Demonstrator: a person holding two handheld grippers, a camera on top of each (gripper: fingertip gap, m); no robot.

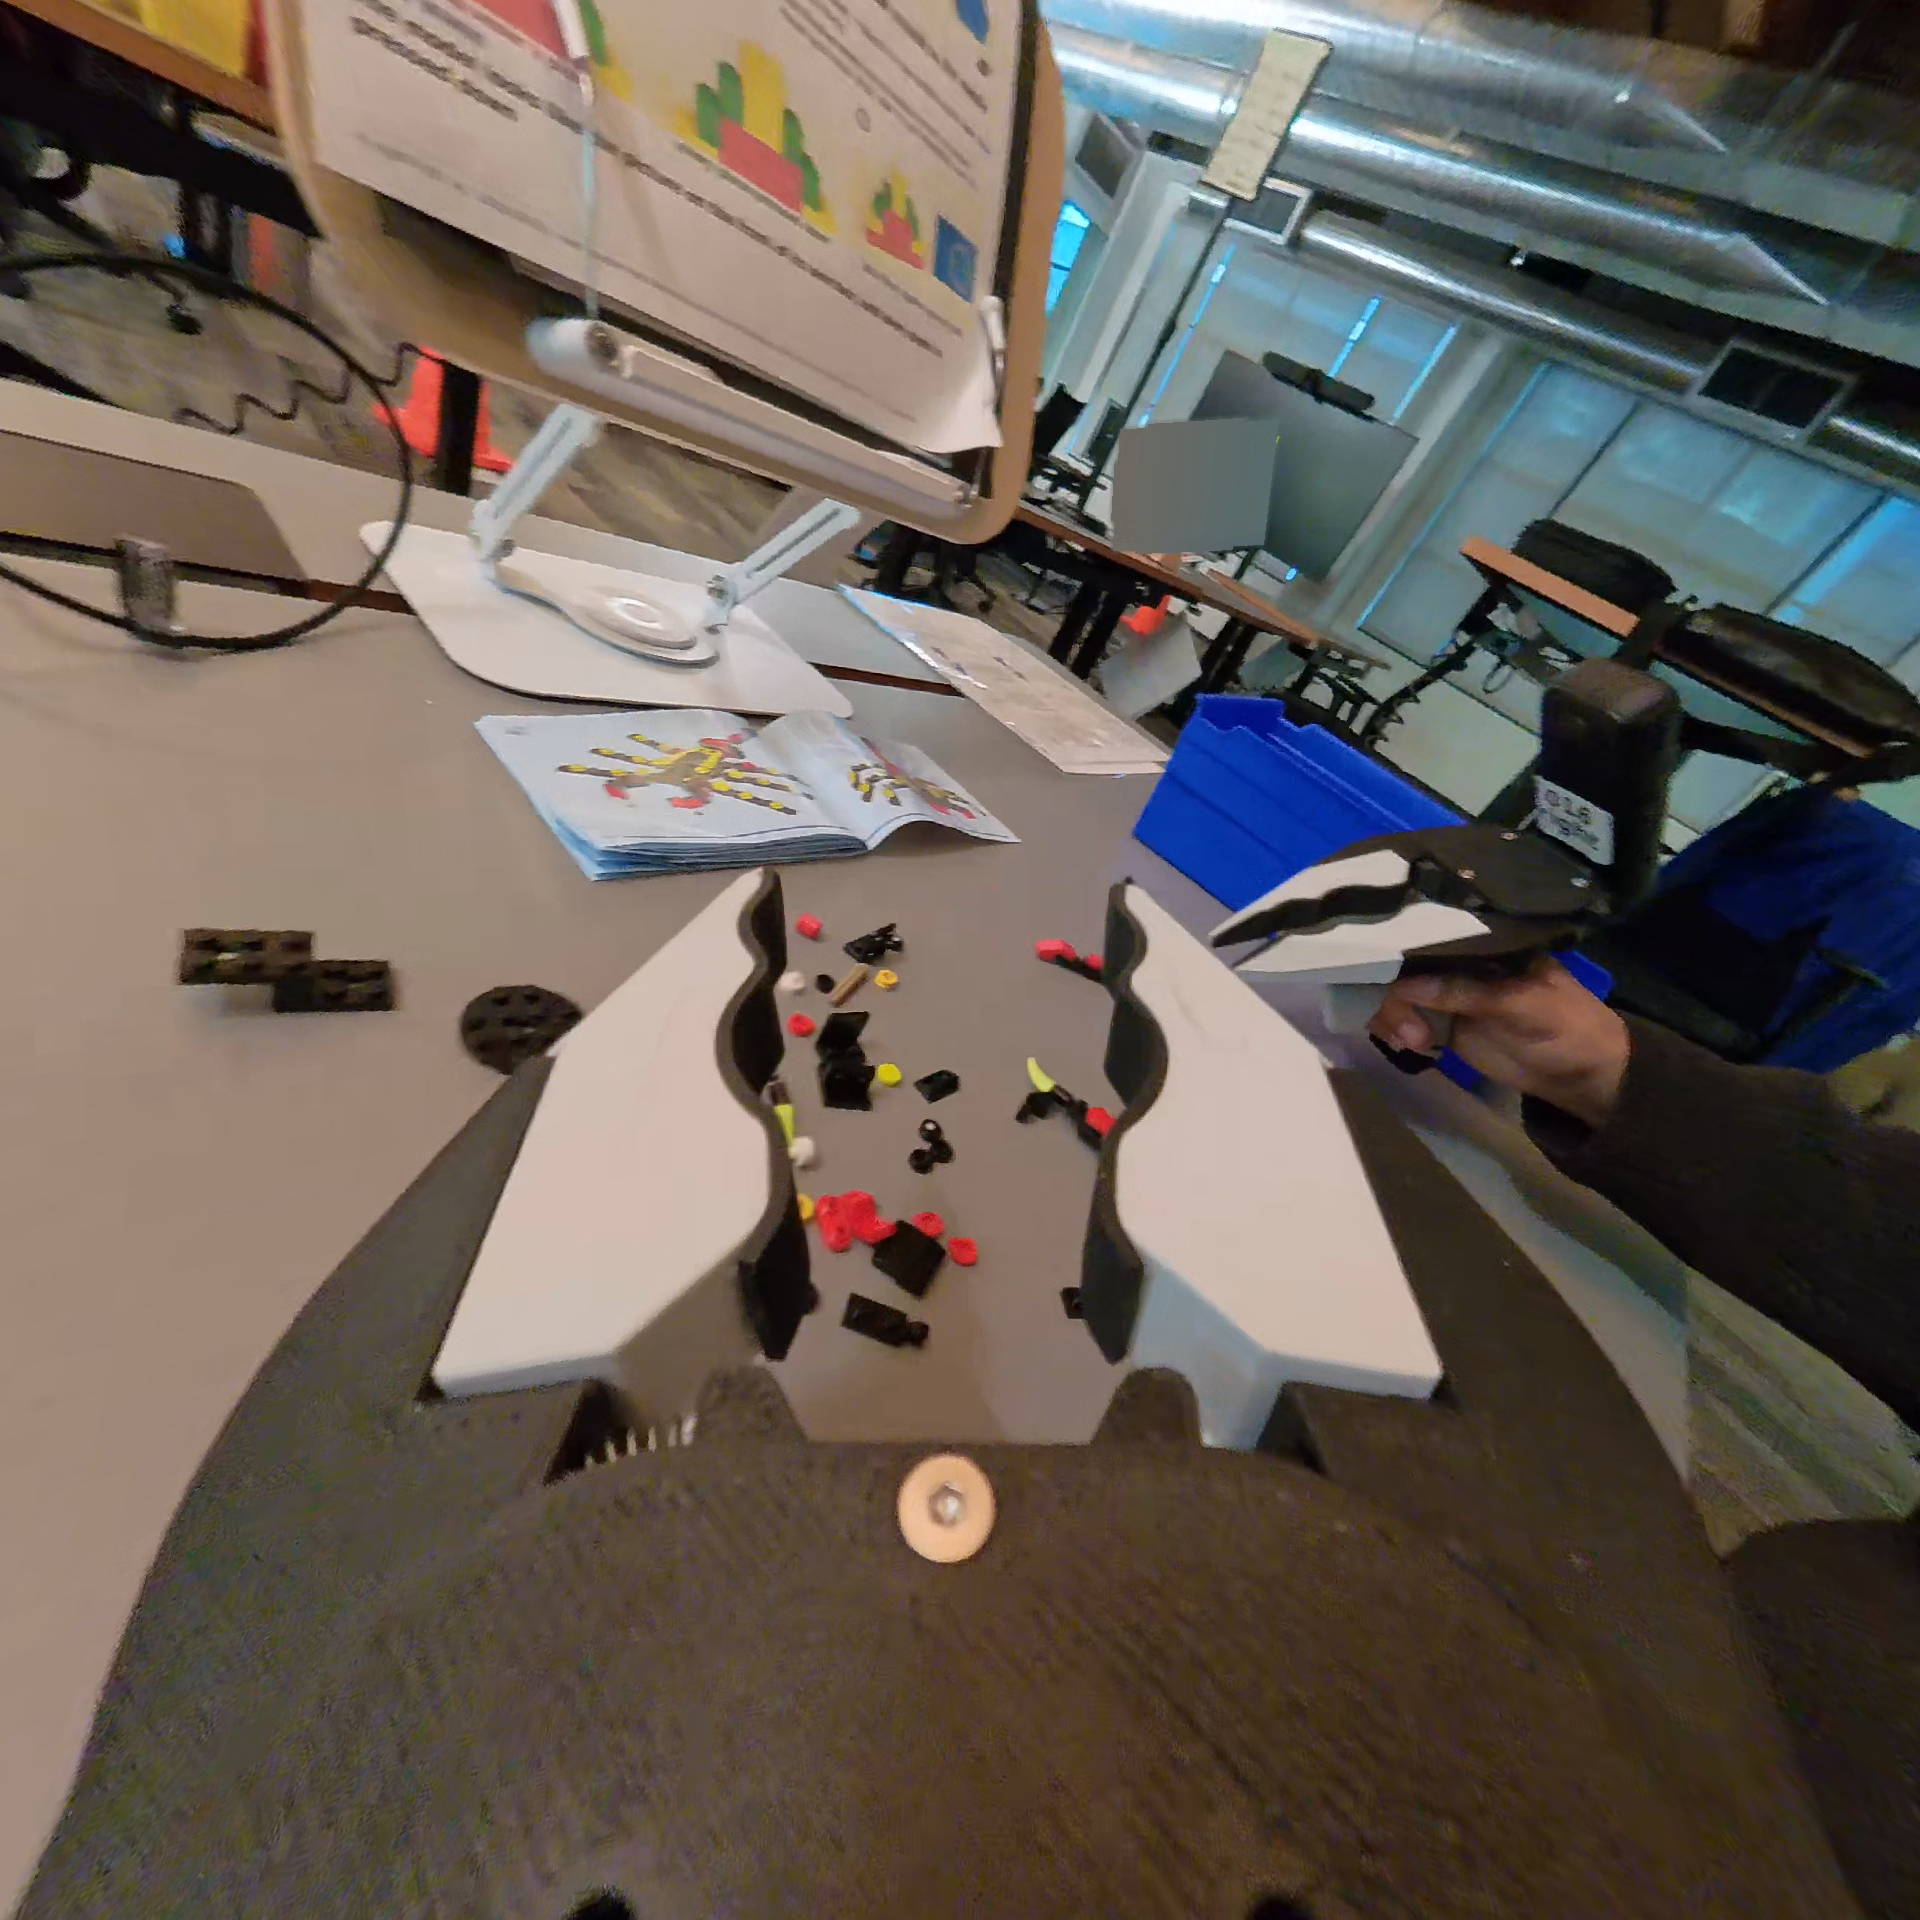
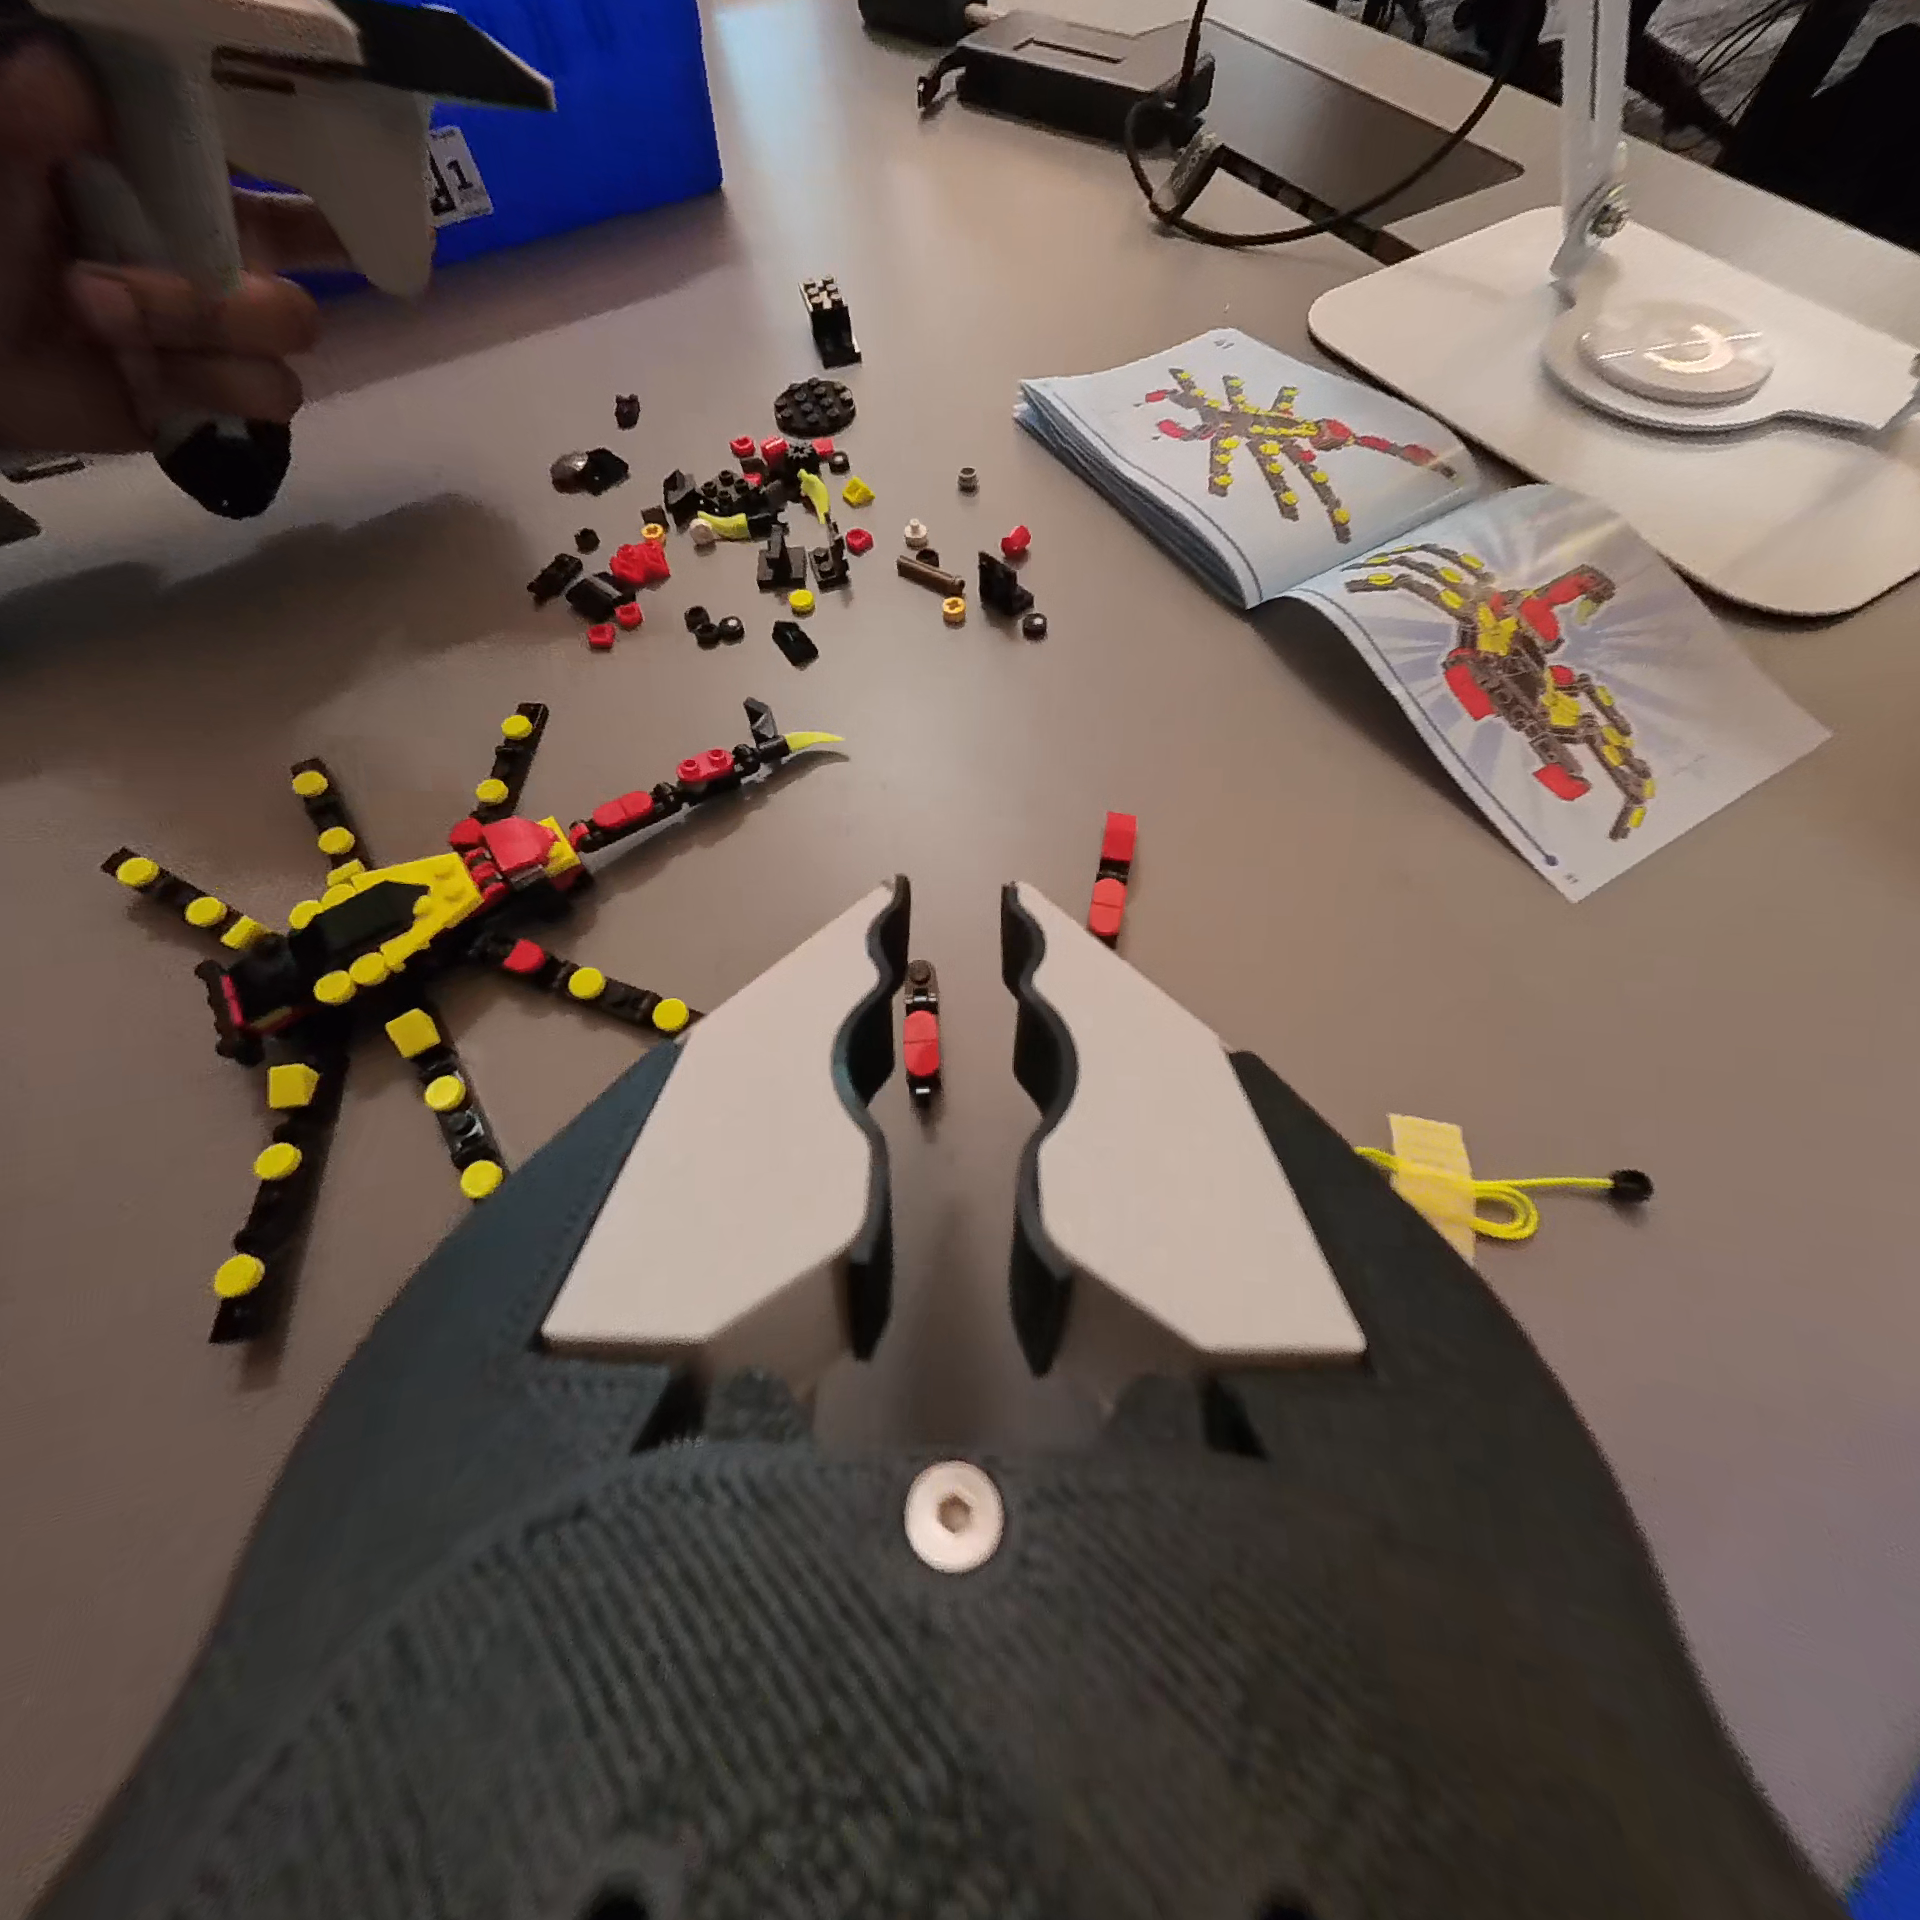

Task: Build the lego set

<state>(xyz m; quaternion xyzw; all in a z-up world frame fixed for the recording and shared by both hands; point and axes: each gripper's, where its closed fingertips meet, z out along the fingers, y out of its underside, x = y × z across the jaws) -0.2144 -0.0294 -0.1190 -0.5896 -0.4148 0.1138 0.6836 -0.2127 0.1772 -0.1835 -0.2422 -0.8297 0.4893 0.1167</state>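
A partly built black, yellow and red lego creature lies on the grey table to the left in the right wrist view. My right gripper is open, low over the table, with a small red and black leg piece lying untouched between its fingers. A second red piece lies just right of it. My left gripper is wide open and empty above a scatter of small loose pieces. The same pile shows in the right wrist view. The right gripper also shows at the right of the left wrist view.
An open instruction booklet lies beyond the pile, also in the left wrist view. A white stand base carries a tilted sheet holder. A blue bin, black plates, a round plate and a yellow string lie around. The grippers' ends are close to 20 cm from one another. The round plate lies some 11 cm from my left tips, 25 cm from my right tips. My right wrist view looks at it from another angle.
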